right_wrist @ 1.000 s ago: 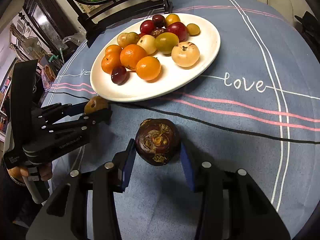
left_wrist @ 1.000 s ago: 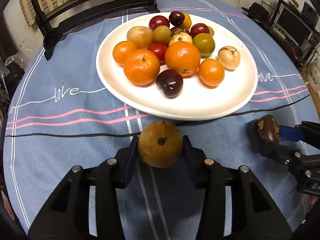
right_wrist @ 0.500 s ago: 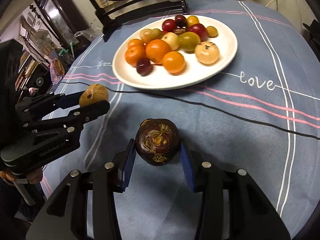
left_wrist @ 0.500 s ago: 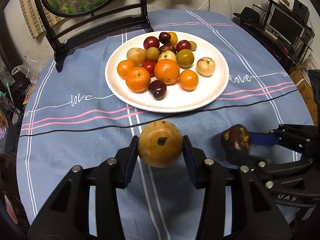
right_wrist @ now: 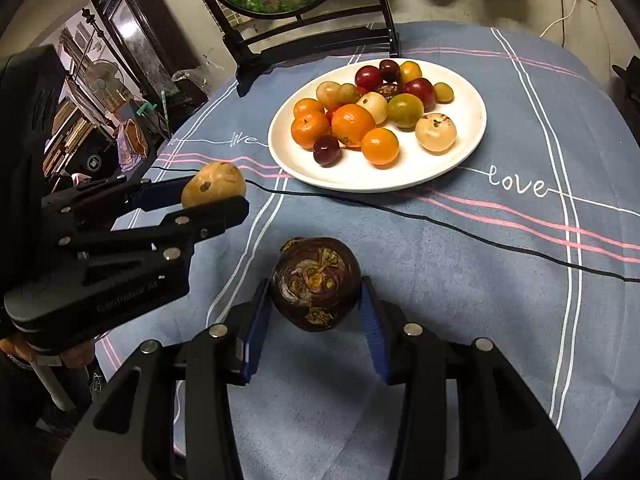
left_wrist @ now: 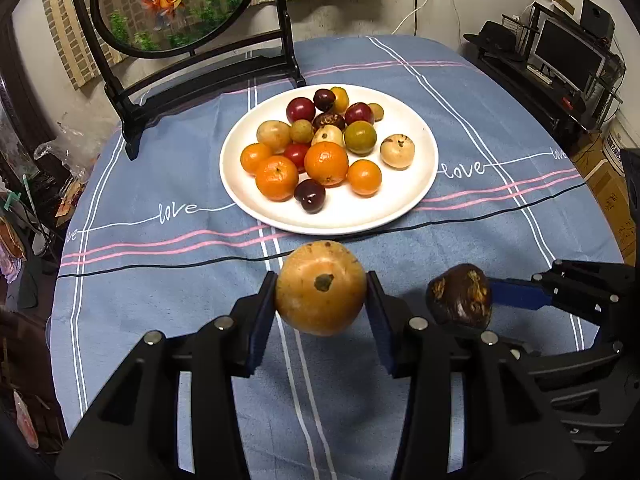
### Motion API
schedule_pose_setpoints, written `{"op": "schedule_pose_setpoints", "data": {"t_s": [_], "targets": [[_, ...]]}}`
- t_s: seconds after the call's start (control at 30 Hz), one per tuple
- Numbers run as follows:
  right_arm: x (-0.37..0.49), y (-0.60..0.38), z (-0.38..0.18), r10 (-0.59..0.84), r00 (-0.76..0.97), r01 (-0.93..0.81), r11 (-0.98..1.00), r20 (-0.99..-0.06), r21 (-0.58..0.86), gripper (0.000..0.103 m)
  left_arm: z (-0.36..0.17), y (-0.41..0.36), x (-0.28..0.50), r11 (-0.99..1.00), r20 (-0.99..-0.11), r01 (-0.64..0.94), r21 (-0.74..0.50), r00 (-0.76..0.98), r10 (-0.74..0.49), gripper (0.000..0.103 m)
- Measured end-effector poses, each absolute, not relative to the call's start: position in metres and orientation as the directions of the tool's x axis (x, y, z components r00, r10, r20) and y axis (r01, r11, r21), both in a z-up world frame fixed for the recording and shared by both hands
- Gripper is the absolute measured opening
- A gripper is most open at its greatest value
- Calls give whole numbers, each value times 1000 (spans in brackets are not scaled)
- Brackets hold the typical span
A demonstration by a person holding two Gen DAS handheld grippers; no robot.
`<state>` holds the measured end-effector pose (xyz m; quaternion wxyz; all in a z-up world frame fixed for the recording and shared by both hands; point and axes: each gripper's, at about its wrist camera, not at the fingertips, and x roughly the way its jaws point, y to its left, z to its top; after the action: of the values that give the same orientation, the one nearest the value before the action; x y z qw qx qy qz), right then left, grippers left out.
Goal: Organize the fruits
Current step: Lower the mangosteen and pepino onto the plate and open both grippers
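Observation:
My left gripper (left_wrist: 321, 302) is shut on a round tan-orange fruit (left_wrist: 320, 287) and holds it above the blue tablecloth, short of the plate. My right gripper (right_wrist: 316, 300) is shut on a dark brown-purple mangosteen (right_wrist: 316, 283), also lifted off the cloth. Each gripper shows in the other's view: the mangosteen (left_wrist: 460, 300) at the right, the tan fruit (right_wrist: 213, 189) at the left. Ahead lies a white plate (left_wrist: 416, 196) piled with oranges (left_wrist: 326, 163), dark red plums (left_wrist: 310, 196), a green fruit (left_wrist: 360, 137) and pale round fruits (left_wrist: 397, 151).
A black wooden stand (left_wrist: 208, 72) with an oval goldfish panel rises behind the plate at the table's far edge. Shelves with a monitor (left_wrist: 568, 52) stand off the table to the right. A person's hand (right_wrist: 24, 350) grips the left tool. Household clutter lies left of the table.
Both grippers have risen and drawn back from the plate with their fruits still gripped, so the plate looks smaller and farther. More of the stand and room has come into view.

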<state>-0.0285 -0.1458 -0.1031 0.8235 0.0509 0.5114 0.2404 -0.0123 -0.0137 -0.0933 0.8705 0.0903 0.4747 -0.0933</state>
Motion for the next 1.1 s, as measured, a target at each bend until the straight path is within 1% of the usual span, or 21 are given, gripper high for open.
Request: {"op": "schedule_pose_setpoints", "data": {"t_s": [0.6,0.73,0.93,1.1], "targets": [[-20,-141,-110,450,338,-362,873,-827,327,44,-102,-15,4,968,-864,242,66,498,-66,44],[3,-145,-86,442,395,-372,878,-805,300,44,-86,-12,26,970,-843,229,80,536,-56,44],[49,-152,-37,447,501,-391,881,-742,267,44,-49,-10,72,977,-785,195,91,618,-50,44],[88,-152,-28,424,533,-383,893,-732,237,44,-51,-16,106,978,-792,180,102,610,-29,44]]}}
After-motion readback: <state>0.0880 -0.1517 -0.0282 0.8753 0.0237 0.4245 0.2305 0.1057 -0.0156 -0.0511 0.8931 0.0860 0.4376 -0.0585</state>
